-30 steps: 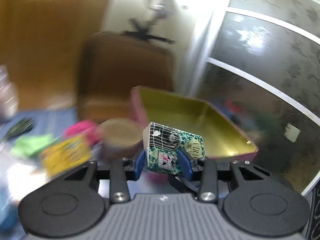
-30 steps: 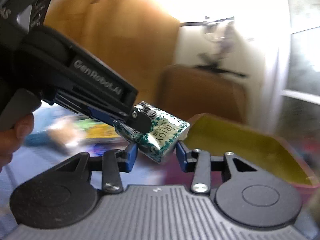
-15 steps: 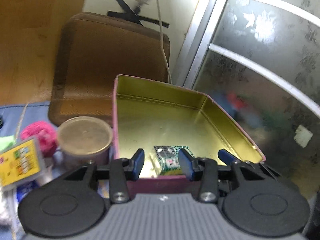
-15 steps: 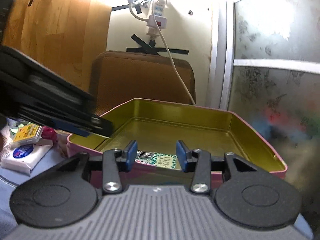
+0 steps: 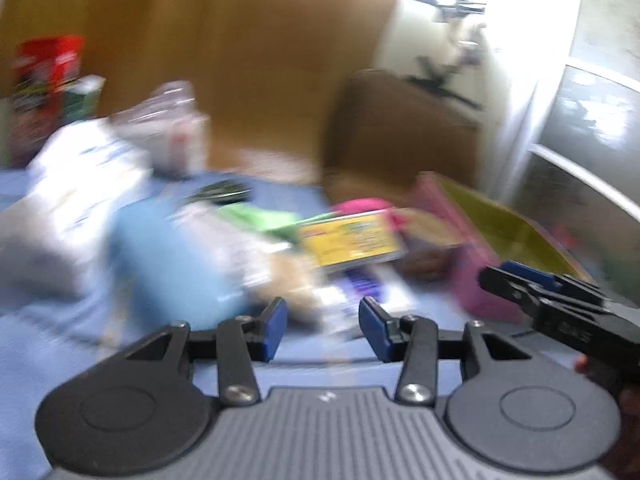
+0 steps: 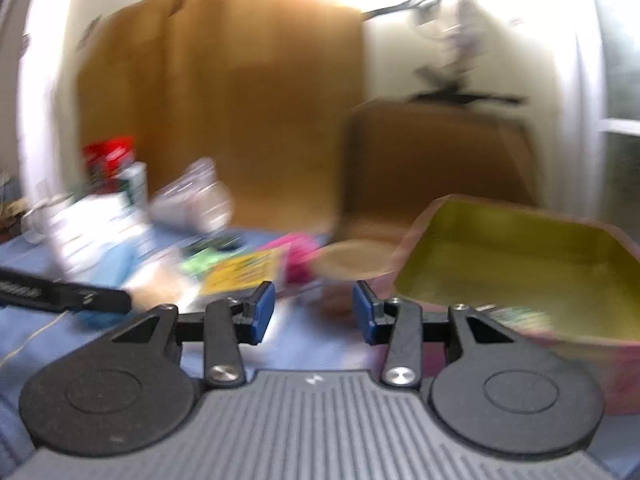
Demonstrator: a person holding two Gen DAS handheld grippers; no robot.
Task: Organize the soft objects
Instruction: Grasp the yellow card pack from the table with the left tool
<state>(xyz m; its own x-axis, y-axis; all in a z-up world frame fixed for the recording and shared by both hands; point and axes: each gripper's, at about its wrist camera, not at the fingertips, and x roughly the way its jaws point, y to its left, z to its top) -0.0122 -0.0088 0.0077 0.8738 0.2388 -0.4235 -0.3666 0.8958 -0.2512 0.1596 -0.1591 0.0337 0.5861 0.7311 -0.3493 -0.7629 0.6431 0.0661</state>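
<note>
Sweeping over a cluttered blue surface [image 5: 48, 344], both views are smeared by motion, so small details are hard to read. The left tongs [image 5: 323, 330] carry nothing — their blue pads are parted and spreading wider, with only blurred clutter beyond the gap. The right tongs [image 6: 313, 312] are likewise released and empty. A pink tin [image 6: 616, 364] with a yellow-gold inside sits at about three o'clock of the right tongs; a small green patterned packet [image 6: 516, 314] appears to lie inside it near the front wall.

What is left to sort lies in a heap at roughly eleven to one o'clock of the left tongs: a yellow packet [image 5: 352, 240], a pink fuzzy ball [image 5: 364, 205] behind it, a green cloth [image 5: 260, 216] and a pale blue soft thing [image 5: 168, 264]. The yellow packet's long side runs roughly nine to three. Judging by these views, the left tongs are nearer the heap — the right ones nearer the tin.
</note>
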